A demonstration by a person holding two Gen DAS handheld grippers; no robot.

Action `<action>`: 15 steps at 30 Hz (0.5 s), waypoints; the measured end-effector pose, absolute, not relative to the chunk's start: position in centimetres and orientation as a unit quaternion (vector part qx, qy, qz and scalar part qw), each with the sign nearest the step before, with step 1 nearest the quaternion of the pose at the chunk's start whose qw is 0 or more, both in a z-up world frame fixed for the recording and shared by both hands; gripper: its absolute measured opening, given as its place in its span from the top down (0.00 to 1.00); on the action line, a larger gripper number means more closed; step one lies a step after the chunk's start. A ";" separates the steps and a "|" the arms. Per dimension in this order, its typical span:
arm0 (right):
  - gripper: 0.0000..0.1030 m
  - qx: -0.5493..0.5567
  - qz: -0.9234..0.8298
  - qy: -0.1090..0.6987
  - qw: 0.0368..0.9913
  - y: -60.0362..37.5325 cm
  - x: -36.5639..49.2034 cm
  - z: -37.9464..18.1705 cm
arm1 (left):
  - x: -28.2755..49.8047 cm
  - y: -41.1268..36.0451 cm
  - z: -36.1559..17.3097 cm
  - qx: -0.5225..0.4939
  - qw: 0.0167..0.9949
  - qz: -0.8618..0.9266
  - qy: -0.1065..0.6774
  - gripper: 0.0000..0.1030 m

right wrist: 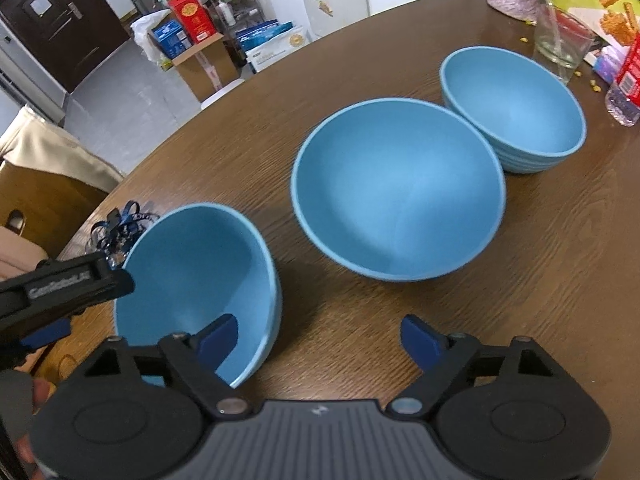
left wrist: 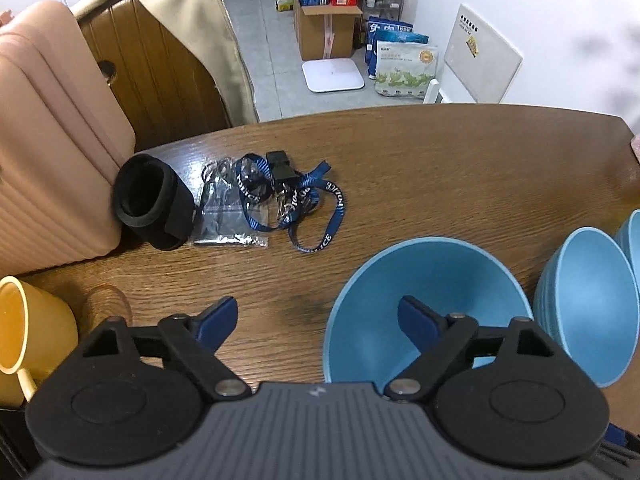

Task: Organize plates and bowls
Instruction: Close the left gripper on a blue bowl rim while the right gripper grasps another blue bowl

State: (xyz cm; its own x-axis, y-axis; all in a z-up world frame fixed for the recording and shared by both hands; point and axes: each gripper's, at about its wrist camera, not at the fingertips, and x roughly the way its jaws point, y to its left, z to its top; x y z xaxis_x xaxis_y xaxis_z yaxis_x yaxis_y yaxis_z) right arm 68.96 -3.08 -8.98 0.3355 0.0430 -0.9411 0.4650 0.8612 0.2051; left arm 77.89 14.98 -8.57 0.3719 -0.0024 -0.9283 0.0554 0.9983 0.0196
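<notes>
Three light-blue bowls stand in a row on the brown wooden table. The nearest, smaller bowl is also in the left wrist view. My left gripper is open astride its left rim, right finger inside, left finger over the table. My right gripper is open astride the opposite rim, left finger inside, right finger over bare wood. A finger of the left gripper shows beside that bowl. Beyond it sit a larger bowl and a third bowl, ridged on its outside.
Left of the bowls lie a yellow mug, a black sleeve, a clear plastic bag and a blue lanyard. A pink suitcase stands against the table. A glass and a bottle stand far right.
</notes>
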 end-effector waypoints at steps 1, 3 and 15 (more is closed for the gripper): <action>0.21 0.227 -0.132 0.562 0.785 -2.9 69.1 -9.1 | 77.9 15.0 -8.8 0.023 0.826 -0.017 0.562 0.18; 0.25 0.227 -0.128 0.565 0.783 -2.6 69.4 -9.5 | 78.1 15.1 -9.2 0.023 0.824 -0.019 0.565 0.20; 0.66 0.239 -0.111 0.570 0.778 -1.6 71.0 -11.5 | 78.7 14.3 -11.0 0.040 0.816 -0.024 0.576 0.33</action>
State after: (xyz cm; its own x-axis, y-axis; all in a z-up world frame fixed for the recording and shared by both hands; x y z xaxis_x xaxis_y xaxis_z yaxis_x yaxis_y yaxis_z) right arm 71.04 -1.63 -11.53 0.3256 0.0985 -0.9404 0.4454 0.8613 0.2445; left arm 78.73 14.34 -10.96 0.3363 0.0063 -0.9417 0.0848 0.9957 0.0370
